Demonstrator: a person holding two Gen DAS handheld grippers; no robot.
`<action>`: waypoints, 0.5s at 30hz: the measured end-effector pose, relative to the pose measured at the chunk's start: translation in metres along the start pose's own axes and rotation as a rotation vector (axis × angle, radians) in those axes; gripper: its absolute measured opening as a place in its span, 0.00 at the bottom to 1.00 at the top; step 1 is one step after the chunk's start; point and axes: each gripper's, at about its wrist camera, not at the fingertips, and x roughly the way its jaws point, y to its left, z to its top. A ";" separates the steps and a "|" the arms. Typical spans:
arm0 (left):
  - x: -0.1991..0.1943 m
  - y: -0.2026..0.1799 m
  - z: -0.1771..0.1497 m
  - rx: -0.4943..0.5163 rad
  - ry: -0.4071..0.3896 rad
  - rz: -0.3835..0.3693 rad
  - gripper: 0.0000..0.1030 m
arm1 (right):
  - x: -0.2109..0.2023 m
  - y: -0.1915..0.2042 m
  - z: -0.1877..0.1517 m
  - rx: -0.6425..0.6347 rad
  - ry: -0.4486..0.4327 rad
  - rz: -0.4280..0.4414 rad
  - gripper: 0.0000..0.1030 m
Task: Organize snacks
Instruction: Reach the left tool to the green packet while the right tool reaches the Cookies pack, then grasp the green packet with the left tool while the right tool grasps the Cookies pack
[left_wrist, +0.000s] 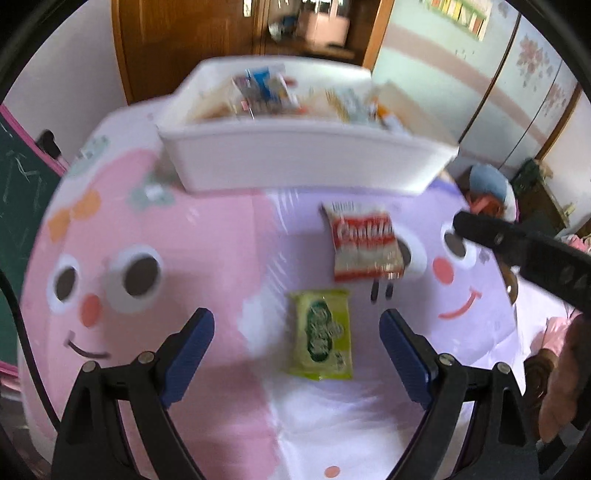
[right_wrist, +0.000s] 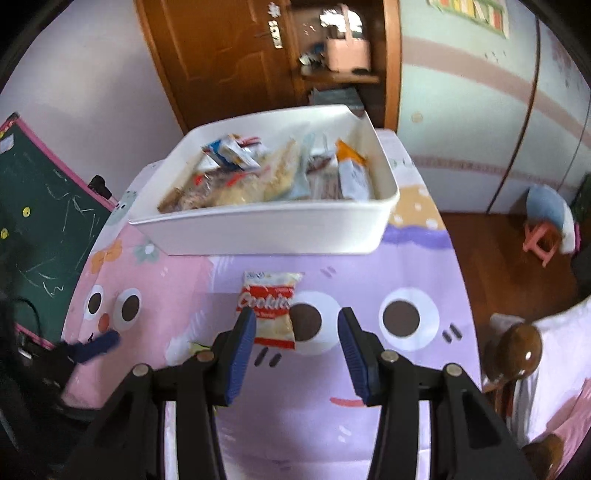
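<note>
from the left wrist we look steeply down along the left gripper (left_wrist: 297, 332), close over the pink side of the cloth (left_wrist: 207, 236). from the right wrist we look down along the right gripper (right_wrist: 297, 328), a little higher, over the purple side. both views face the white bin (left_wrist: 295, 162) and the door (right_wrist: 207, 55) behind it. we share the bin, the cookie pack (right_wrist: 267, 310) and the cloth's cartoon faces.
</note>
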 end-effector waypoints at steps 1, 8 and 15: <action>0.007 -0.004 -0.004 0.002 0.018 0.001 0.88 | 0.002 -0.002 -0.001 0.008 0.006 0.002 0.45; 0.030 -0.012 -0.015 -0.004 0.064 0.012 0.88 | 0.018 -0.007 -0.006 0.038 0.046 0.034 0.45; 0.035 -0.004 -0.019 -0.020 0.077 -0.015 0.66 | 0.045 0.006 -0.001 0.028 0.088 0.070 0.45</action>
